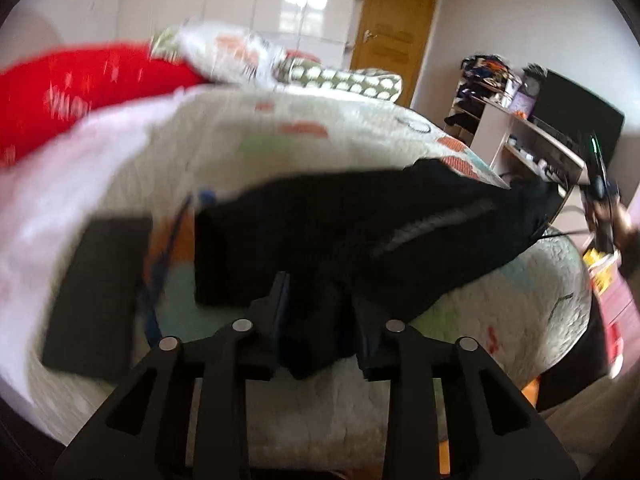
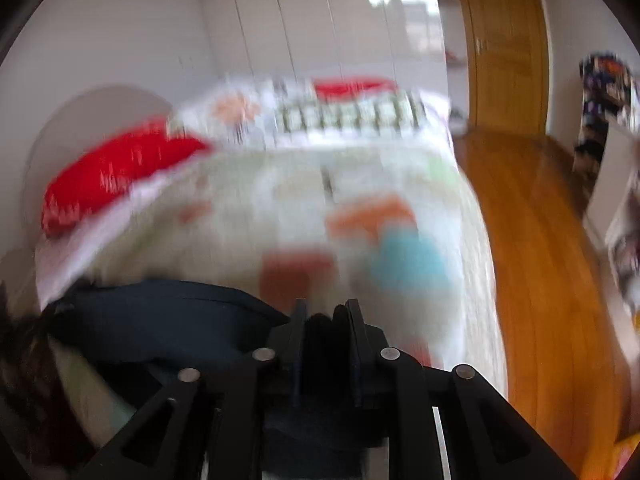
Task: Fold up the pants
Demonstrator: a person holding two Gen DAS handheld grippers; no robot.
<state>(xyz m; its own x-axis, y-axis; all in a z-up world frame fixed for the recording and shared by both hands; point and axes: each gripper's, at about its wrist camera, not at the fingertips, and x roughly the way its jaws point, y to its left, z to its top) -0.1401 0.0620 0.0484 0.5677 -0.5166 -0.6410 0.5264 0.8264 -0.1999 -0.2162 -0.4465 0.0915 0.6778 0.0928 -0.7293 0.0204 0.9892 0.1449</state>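
Note:
The dark pants (image 1: 380, 232) hang lifted over the patterned quilt (image 1: 280, 136) of a bed, stretched from the lower middle to the right of the left wrist view. My left gripper (image 1: 318, 304) is shut on a bunched edge of the pants. In the right wrist view the pants (image 2: 168, 320) run from lower left into my right gripper (image 2: 326, 312), which is shut on a fold of them. The right gripper also shows far right in the left wrist view (image 1: 600, 188), holding the far end of the pants. Both views are blurred.
A flat black rectangular object (image 1: 96, 296) lies on the quilt at left. Red pillow (image 1: 80, 92) and patterned pillows (image 1: 344, 78) are at the bed's head. Shelves with a black screen (image 1: 572, 120) stand to the right. Wooden floor (image 2: 540, 260) and a wooden door (image 2: 504, 40) lie right of the bed.

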